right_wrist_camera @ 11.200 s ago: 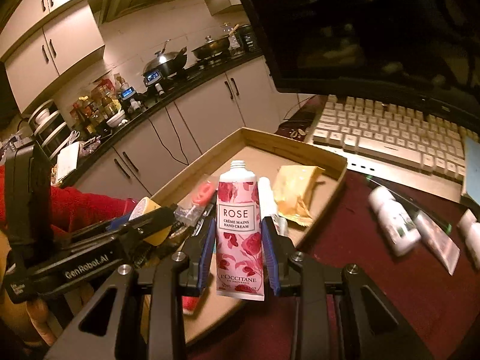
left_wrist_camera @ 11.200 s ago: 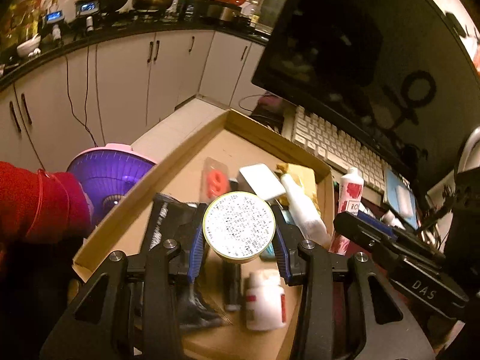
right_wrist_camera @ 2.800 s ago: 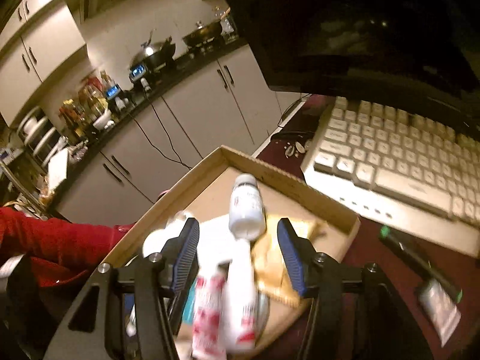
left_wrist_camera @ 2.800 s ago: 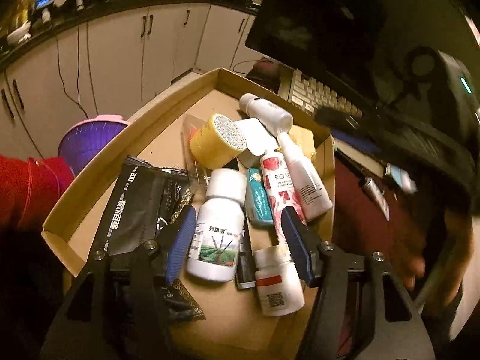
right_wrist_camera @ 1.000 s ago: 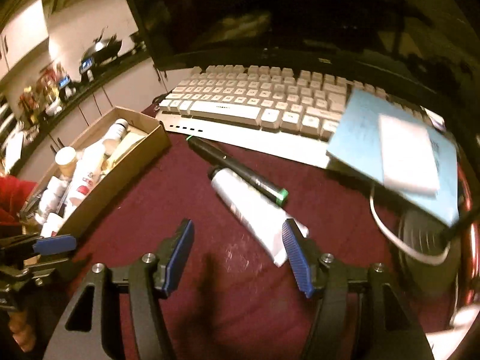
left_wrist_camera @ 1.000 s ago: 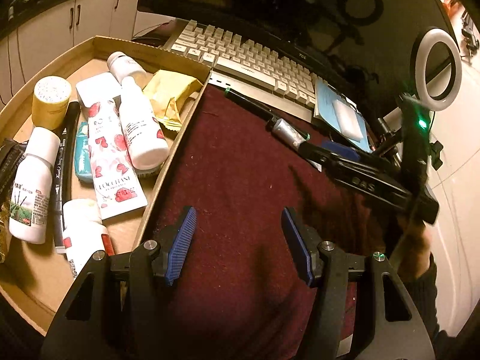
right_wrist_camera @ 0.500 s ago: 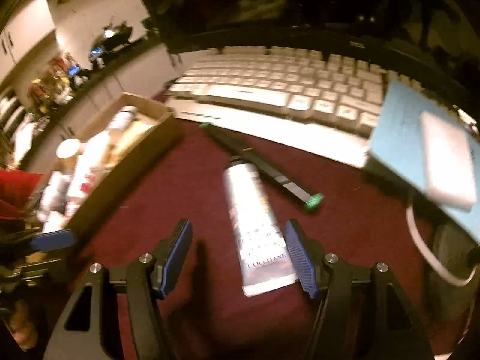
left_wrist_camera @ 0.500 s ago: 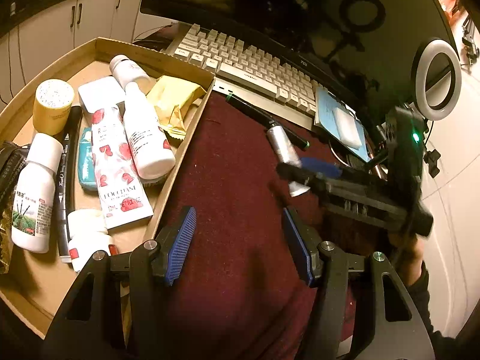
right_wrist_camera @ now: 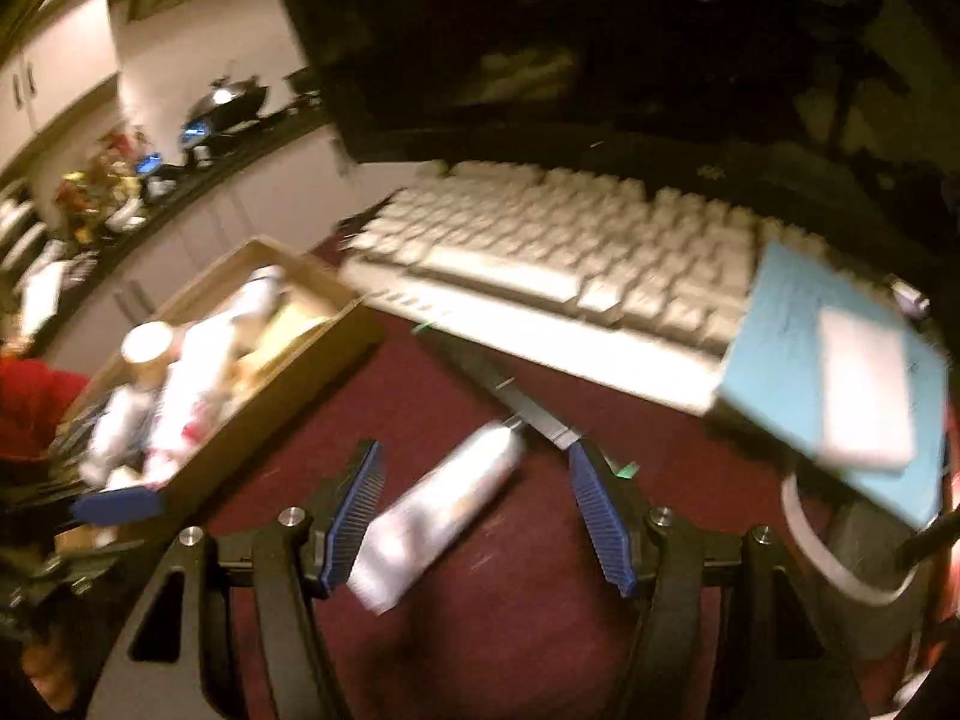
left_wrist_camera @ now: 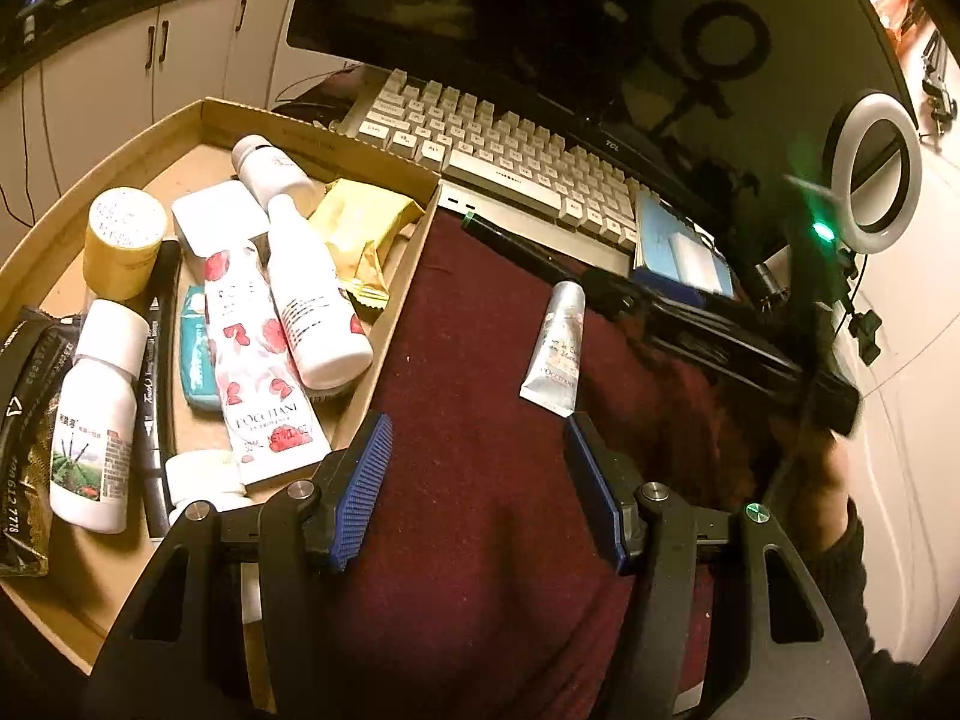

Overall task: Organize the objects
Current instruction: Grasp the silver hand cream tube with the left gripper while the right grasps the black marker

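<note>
A silver hand cream tube [left_wrist_camera: 557, 348] lies on the maroon cloth, cap toward the black pen [left_wrist_camera: 516, 246]. In the blurred right wrist view this tube [right_wrist_camera: 444, 504] lies slanted between my right gripper's [right_wrist_camera: 477, 516] open jaws. Its crimped end is close to the left pad and neither pad presses on it. My left gripper [left_wrist_camera: 480, 492] hangs open over bare cloth, just right of the cardboard tray [left_wrist_camera: 396, 312]. The tray holds a rose hand cream tube [left_wrist_camera: 252, 360], white bottles [left_wrist_camera: 312, 300], a yellow jar [left_wrist_camera: 123, 240] and several other items.
A white keyboard [left_wrist_camera: 498, 150] and a dark monitor stand behind the cloth. A blue notebook [right_wrist_camera: 840, 372] with a white block on it lies at the right, a ring light [left_wrist_camera: 876, 174] beyond it. A hand in a dark sleeve [left_wrist_camera: 840, 510] holds the right gripper.
The silver tube has swung round on the cloth, away from beside the pen. The right gripper has drawn back to the right from over it. The left gripper has barely moved.
</note>
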Motion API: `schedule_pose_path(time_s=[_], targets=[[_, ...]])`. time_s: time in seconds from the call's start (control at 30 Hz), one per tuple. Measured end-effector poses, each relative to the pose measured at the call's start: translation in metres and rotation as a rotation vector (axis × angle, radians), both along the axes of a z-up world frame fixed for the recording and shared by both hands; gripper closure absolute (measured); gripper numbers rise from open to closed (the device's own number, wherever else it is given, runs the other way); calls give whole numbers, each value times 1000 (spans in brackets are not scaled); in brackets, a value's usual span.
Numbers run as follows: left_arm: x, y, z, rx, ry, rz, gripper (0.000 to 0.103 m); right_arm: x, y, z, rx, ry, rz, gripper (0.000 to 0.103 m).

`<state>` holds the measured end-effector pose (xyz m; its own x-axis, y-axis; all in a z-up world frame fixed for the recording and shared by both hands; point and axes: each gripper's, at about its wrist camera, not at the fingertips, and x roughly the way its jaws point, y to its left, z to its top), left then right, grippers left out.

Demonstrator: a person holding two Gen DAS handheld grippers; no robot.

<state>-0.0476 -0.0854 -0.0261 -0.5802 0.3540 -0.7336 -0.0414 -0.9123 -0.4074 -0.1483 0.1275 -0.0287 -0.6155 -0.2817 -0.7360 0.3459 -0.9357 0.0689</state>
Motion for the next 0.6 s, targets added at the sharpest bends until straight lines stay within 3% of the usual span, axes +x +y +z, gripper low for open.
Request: schedule_pose_path(time_s=[0.1, 0.33, 0.37, 0.6], targets=[[-1, 2, -1, -6, -3, -8, 43, -18, -7, -10, 120, -6, -39, 44], [1, 2, -2, -8, -3, -10, 43, -32, 4, -11, 70, -57, -38, 56], [1, 2, -2, -6, -2, -11, 43, -34, 5, -13, 52, -77, -33, 62], [5, 5, 0, -19, 8, -19, 43, -29, -1, -15, 153, -96, 38, 63]])
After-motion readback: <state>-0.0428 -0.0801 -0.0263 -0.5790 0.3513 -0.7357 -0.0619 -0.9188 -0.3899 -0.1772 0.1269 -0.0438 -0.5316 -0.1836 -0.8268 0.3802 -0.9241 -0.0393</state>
